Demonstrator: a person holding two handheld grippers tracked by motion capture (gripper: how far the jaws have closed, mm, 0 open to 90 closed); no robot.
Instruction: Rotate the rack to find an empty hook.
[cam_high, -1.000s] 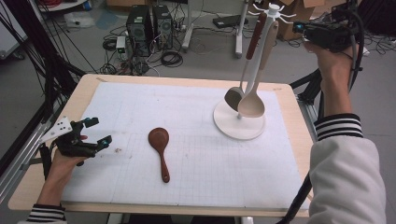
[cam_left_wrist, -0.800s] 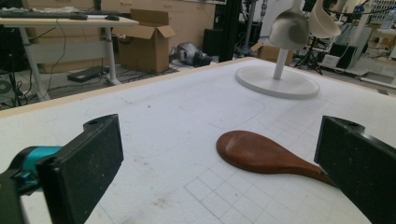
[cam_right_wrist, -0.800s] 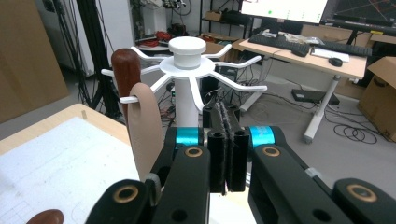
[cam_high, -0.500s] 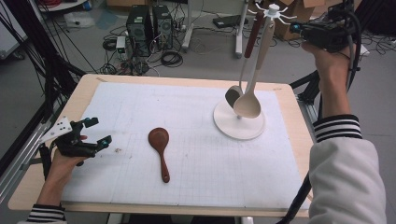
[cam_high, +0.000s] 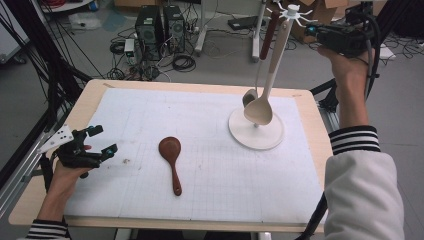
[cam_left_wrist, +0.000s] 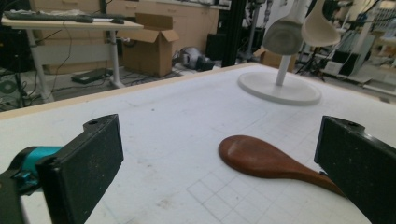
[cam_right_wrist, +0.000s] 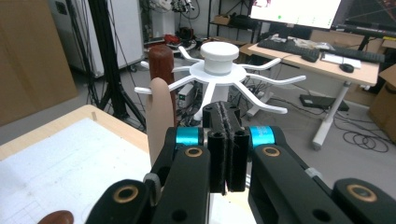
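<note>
1. Hanging on the white utensil stand (cam_high: 256, 134): a pale wooden spoon (cam_high: 261, 107) and a 2nd utensil w/ dark brown handle (cam_high: 268, 32) and greyish bowl (cam_high: 248, 97). Both hang from the spoked hook crown (cam_high: 291, 11) at the top of the pole, bowls low, just above the round base.
2. Stand sits on the far right part of the white grid mat (cam_high: 150, 125), which covers most of the table (cam_high: 90, 92).
3. R gripper (cam_high: 314, 30) is held high at the far right, level w/ the crown and just beside it. Right gripper view: crown (cam_right_wrist: 217, 65) straight ahead of the jaw tips, pale handle end (cam_right_wrist: 161, 116) and dark handle end (cam_right_wrist: 161, 63) to their left.
4. R jaws: pressed together, pad to pad, nothing between them. Not touching stand or spoons as far as the frames show.
5. Dark brown wooden spoon (cam_high: 171, 161) lies flat on the mat, mid-left, bowl toward the far side, handle toward the person. Well apart from the stand.
6. L gripper (cam_high: 97, 141) rests low at the table's left edge, held in the L hand (cam_high: 67, 170), aimed across the mat.
7. L jaws: wide apart, empty. Left gripper view: brown spoon (cam_left_wrist: 261, 158) lies ahead on the mat, nearer the right-hand jaw, handle running behind it; contact can't be told. Stand base (cam_left_wrist: 280, 88) farther off.
</note>
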